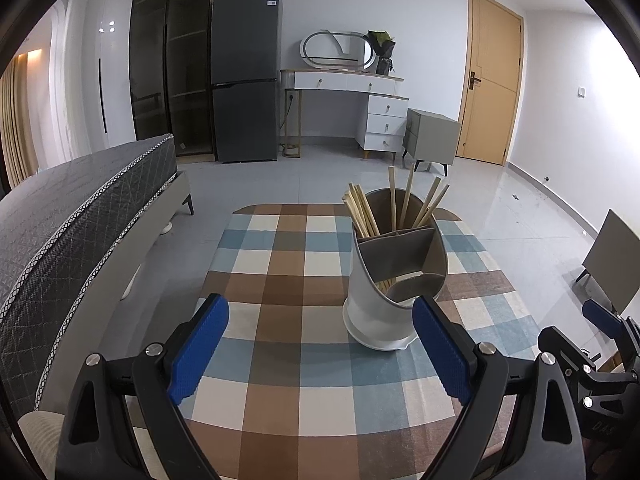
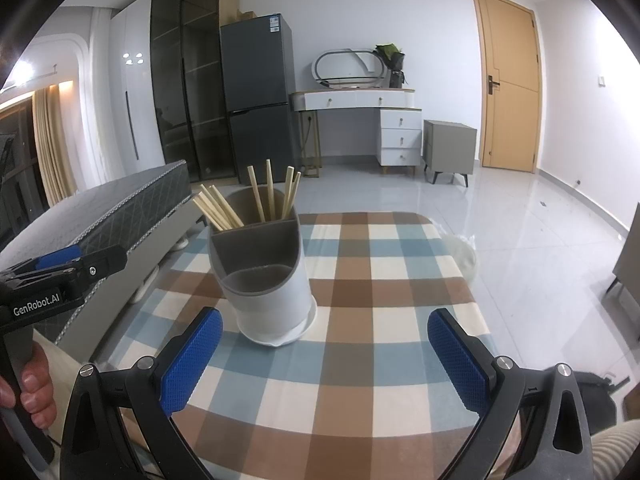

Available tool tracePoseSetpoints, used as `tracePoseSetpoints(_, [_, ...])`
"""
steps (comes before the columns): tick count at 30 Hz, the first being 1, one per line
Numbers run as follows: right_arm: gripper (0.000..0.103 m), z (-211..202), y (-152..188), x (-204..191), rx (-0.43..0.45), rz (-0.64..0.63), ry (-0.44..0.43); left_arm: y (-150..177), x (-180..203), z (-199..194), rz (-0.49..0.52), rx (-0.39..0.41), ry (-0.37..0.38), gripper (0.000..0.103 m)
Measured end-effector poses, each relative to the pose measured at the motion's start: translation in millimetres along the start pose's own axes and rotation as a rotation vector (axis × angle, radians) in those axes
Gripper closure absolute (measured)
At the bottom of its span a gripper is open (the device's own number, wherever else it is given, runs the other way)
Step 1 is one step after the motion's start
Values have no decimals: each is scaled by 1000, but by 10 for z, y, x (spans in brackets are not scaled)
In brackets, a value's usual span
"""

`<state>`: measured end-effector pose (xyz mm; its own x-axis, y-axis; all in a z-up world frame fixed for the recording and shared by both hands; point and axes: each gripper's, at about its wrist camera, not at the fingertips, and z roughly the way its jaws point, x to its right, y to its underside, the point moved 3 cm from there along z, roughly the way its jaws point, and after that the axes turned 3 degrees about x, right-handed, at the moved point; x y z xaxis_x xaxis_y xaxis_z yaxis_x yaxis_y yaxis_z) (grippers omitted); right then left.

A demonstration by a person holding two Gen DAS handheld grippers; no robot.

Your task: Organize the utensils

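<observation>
Gaping wide over the checked cloth (image 1: 280, 240), left gripper (image 1: 320, 344) and right gripper (image 2: 325, 354), both empty. Just beyond the blue pads (image 2: 192, 360), standing upright on the cloth, a white holder (image 1: 376, 312), chopsticks (image 1: 362, 214) leaning in its two rear compartments, front compartments bare. Behind: bed (image 1: 80, 208), fridge (image 1: 245, 76), door (image 1: 490, 76).

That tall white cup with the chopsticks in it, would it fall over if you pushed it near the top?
Probably, yes. The utensil holder is tall over a narrow base, so a high push would likely tip it. The chopsticks lean loosely in its back compartments and would likely rattle or spill. The checkered tablecloth beneath might also slide or bunch.
</observation>
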<state>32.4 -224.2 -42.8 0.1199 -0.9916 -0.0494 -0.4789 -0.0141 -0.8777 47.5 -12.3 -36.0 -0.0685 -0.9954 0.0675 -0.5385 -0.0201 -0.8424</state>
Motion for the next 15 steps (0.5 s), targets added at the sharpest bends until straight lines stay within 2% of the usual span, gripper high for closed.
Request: tracePoseSetpoints(15, [0,-5,7,3,-2,4,-4,11,28,-14,4,-5,20,13])
